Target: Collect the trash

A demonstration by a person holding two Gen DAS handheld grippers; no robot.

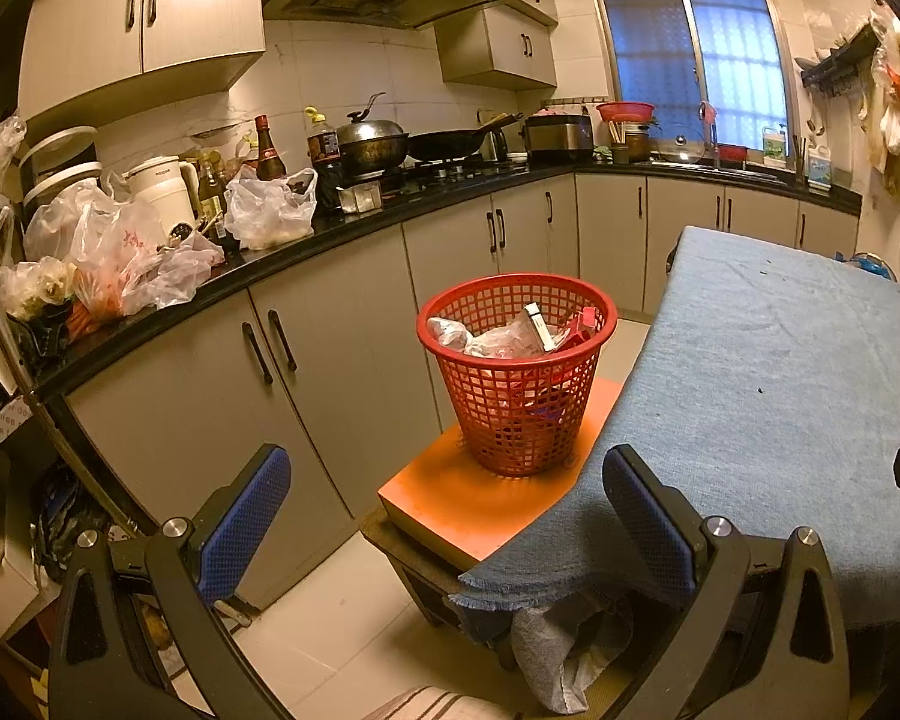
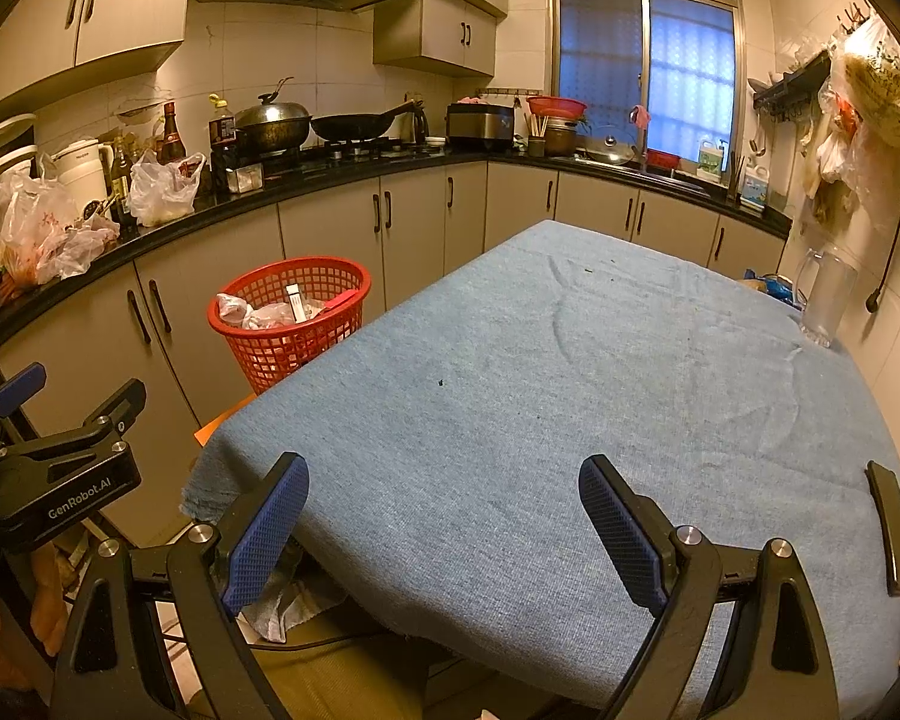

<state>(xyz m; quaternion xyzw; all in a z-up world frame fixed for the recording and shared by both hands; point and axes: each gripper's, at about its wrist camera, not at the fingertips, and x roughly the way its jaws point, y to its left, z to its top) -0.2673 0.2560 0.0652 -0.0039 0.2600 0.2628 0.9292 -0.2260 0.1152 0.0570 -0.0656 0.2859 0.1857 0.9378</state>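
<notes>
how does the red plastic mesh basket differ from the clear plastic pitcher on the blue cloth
The red plastic mesh basket has open lattice walls; the clear plastic pitcher has solid see-through walls.
The basket holds crumpled wrappers and a white box; the pitcher looks empty.
The basket stands on an orange board beside the table; the pitcher stands on the blue cloth at the far right edge.
Both stand upright, untouched by either gripper.

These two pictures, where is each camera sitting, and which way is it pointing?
Left wrist view: rides on the left claw, open, facing the red basket on an orange stool beside the table.
Right wrist view: rides on the right claw, open, looking across the blue tablecloth toward the window; the left claw shows at its left edge.
Shared: basket, table, kitchen counter.
</notes>
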